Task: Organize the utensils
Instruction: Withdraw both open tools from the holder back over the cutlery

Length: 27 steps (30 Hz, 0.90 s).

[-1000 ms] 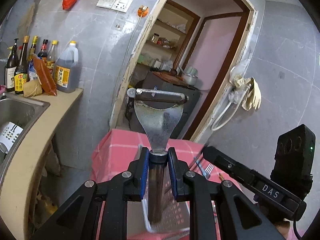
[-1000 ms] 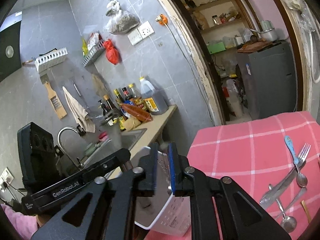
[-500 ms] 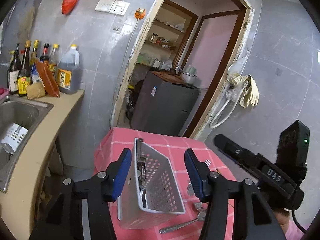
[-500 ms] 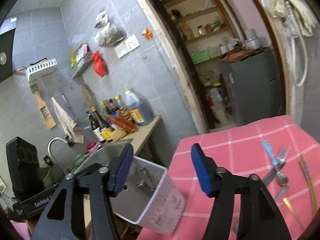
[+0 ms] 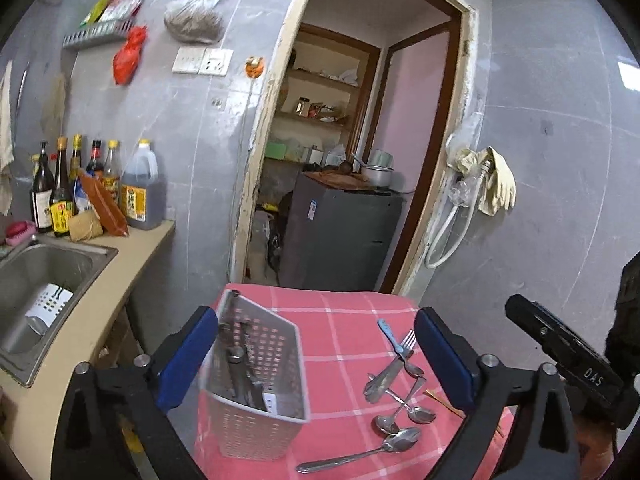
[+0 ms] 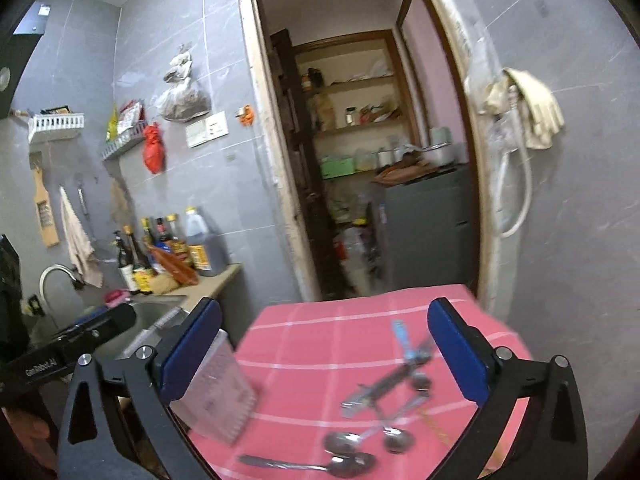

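Both claws gape, holding nothing: left claw (image 5: 316, 354), right claw (image 6: 324, 350). Utensils (image 5: 396, 384) lie on worktop (image 5: 340, 320), right of basket (image 5: 256, 392). Pick one handle w/ right claw, approach low, avoid snagging the rest.

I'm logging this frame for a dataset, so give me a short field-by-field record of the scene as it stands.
setting: kitchen, table with pink checked cloth
left gripper: open, holding nothing
right gripper: open, holding nothing
basket: white perforated, on the cloth's left side, tilted, a metal utensil inside
loose cutlery: spoons, a fork, a blue-handled piece, piled on the cloth right of the basket
long spoon: lying apart, nearest the camera
image quality: right wrist view motion-blurred
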Motion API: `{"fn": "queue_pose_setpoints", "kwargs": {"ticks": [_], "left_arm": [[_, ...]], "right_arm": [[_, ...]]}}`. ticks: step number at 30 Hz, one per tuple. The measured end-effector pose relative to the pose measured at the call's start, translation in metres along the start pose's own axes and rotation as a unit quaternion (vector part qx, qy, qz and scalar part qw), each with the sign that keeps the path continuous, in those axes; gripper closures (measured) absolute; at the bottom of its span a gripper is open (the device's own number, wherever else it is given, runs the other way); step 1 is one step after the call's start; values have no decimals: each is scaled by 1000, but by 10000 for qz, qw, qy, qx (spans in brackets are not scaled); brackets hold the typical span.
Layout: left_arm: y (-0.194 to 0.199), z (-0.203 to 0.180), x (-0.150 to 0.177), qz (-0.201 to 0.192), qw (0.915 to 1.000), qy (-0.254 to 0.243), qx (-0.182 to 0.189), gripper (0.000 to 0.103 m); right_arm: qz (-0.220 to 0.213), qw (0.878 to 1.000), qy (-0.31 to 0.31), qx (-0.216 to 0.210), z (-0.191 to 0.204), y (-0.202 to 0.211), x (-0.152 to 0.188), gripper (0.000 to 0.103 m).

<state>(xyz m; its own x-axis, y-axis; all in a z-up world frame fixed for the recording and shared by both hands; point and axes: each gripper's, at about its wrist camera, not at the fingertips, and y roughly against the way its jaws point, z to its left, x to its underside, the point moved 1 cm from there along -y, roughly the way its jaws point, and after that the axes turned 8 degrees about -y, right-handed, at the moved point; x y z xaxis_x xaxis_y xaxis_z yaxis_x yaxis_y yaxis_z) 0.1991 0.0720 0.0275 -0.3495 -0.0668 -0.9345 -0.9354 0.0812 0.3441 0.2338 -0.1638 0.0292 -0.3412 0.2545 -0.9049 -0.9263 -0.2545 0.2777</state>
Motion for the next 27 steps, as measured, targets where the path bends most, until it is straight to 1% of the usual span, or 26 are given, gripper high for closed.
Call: {"fn": "queue_pose_setpoints", "kwargs": {"ticks": [3,6,9,13,19,24,27], "left_arm": [[3,-22,6,-81,9998,-160,2,1],[2,-43,14,-48,9996,-263,105,1],[-2,-63,25,32,9991,-337,259,1],[-10,-85,40,206,9980,-431,411,1],[-37,-107,69,720,9947,-491,537,1],[-63,-113,94,1310,9875,-630,608,1],[-77,-114,108,1630,9822,-710,605,1]], "right_arm": [[-43,9997,71,208,-17,13,-2,1],[-51,9992,134,384,-37,24,0,1],[-22,9985,142,527,-55,31,2,1],[118,9971,76,751,-85,33,7,1],[531,9945,-27,908,-125,20,26,1],[1008,9909,-104,888,-156,2,47,1],[1255,9881,-149,876,-166,-9,58,1]]}}
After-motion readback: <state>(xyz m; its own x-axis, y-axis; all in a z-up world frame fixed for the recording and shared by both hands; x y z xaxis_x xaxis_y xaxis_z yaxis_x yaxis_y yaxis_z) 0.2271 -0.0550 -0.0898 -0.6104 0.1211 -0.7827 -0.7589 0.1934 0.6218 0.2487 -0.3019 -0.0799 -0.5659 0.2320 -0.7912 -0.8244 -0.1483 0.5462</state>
